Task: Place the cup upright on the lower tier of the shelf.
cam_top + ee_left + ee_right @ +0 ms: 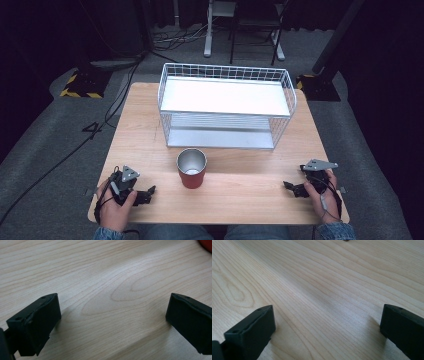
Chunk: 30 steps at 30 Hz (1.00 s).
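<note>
The left gripper point(145, 194) rested released near the front left corner of the worktop point(240, 200), jaws spread over bare wood. The right gripper point(291, 187) lay likewise released near the front right corner. Between them, well apart from both and slightly nearer the left, the red cup point(192, 168) stood upright before the wire basket point(226, 106).

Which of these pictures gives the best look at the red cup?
The high view: the cup stands whole and upright on the table, in front of the wire rack, its metal inside visible. The left gripper view catches just a red sliver of it at the top right corner. The right gripper view looks at bare wood.
</note>
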Each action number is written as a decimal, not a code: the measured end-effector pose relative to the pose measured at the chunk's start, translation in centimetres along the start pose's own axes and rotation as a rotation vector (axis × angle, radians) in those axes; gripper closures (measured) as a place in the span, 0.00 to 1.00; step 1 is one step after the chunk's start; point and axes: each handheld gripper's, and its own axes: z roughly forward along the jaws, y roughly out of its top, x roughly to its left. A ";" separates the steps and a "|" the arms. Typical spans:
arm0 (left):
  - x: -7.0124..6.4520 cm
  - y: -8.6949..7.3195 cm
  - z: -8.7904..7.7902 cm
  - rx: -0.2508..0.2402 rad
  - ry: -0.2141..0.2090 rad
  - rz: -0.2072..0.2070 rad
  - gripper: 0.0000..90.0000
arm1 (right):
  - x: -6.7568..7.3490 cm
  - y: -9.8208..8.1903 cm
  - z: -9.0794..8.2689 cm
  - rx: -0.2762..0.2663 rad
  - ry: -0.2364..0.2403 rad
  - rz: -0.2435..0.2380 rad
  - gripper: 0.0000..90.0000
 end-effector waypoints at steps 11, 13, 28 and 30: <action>0.5 -0.2 -0.6 -0.055 -0.021 -0.013 0.16 | 0.0 0.0 0.0 -0.001 0.000 0.000 0.00; 0.4 -0.2 -0.9 -0.077 -0.021 -0.005 0.19 | 0.0 0.0 0.0 -0.001 0.000 0.000 0.00; -1.2 -0.1 -2.8 -0.304 -0.118 0.015 0.17 | 0.0 0.0 0.0 0.000 0.000 -0.001 0.00; -1.6 0.0 -2.9 -0.327 -0.131 0.018 0.17 | 0.0 0.0 0.0 -0.001 0.000 0.000 0.00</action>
